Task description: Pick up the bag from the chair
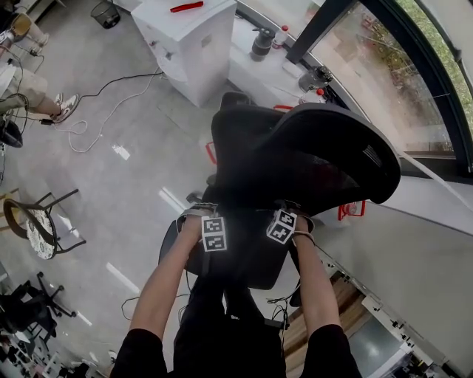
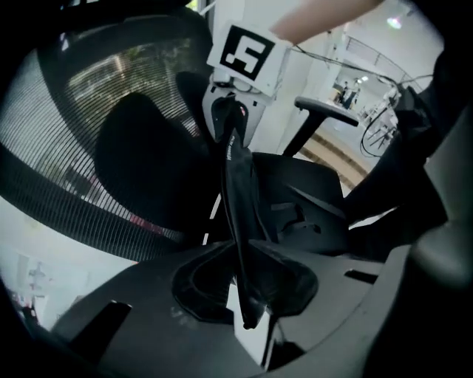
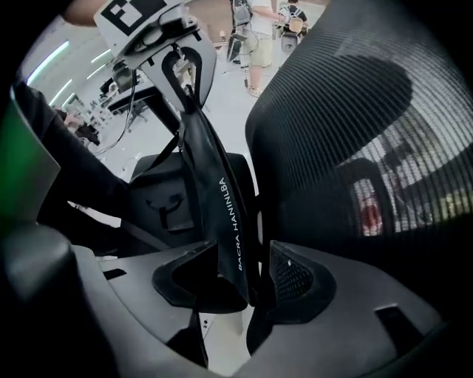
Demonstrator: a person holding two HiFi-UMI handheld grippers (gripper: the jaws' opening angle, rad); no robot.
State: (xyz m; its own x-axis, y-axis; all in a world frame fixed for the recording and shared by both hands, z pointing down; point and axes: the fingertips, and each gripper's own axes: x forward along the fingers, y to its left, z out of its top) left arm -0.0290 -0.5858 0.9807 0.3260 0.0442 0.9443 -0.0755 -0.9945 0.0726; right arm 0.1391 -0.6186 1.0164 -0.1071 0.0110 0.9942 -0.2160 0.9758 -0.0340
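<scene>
A black bag (image 1: 247, 255) lies dark against the seat of a black mesh-backed office chair (image 1: 332, 148); I cannot make out its outline in the head view. My left gripper (image 1: 228, 244) and right gripper (image 1: 267, 236) face each other just above it. A black strap or top edge of the bag (image 2: 238, 184) runs taut between them. The left gripper (image 2: 247, 295) is shut on one end. The right gripper (image 3: 247, 284) is shut on the other, where the fabric (image 3: 211, 192) carries white lettering. The mesh backrest (image 3: 355, 111) stands close behind.
A white cabinet (image 1: 188, 40) with a red tool (image 1: 186, 7) stands beyond the chair, cables (image 1: 111, 103) trail over the grey floor, and a wire-frame stool (image 1: 37, 221) is at left. A window sill with a dark bottle (image 1: 262, 40) runs along the right. The chair's armrest (image 2: 325, 111) rises nearby.
</scene>
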